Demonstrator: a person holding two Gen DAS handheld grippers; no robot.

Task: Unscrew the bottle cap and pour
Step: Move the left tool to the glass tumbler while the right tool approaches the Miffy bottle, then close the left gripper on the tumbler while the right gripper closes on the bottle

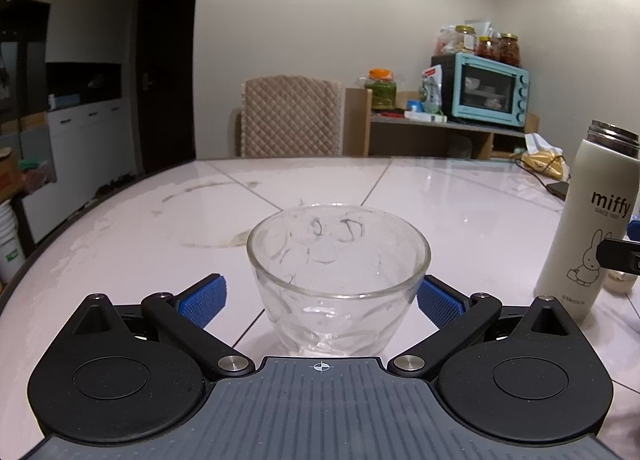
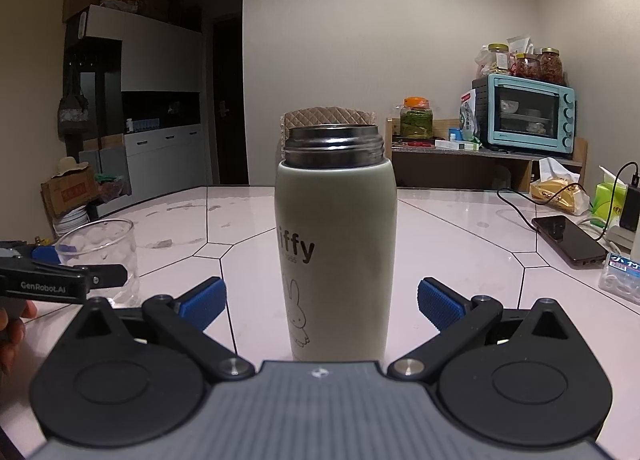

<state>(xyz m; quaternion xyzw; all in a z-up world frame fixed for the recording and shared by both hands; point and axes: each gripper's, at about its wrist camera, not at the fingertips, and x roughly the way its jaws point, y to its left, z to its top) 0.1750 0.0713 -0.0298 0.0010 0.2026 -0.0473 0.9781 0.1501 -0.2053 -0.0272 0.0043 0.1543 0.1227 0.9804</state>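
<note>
A clear glass cup stands upright on the white table between the wide-open fingers of my left gripper; the blue pads do not touch it. A pale "miffy" thermos bottle stands upright with its cap off, its steel threaded mouth bare. It sits between the wide-open fingers of my right gripper, with gaps on both sides. The bottle also shows at the right of the left wrist view. The cup and left gripper show at the left of the right wrist view. The cap is not in view.
A black phone on a cable, tissue packs and a plastic box lie at the table's right. A quilted chair stands behind the table. A shelf with a teal oven and jars is at the back right.
</note>
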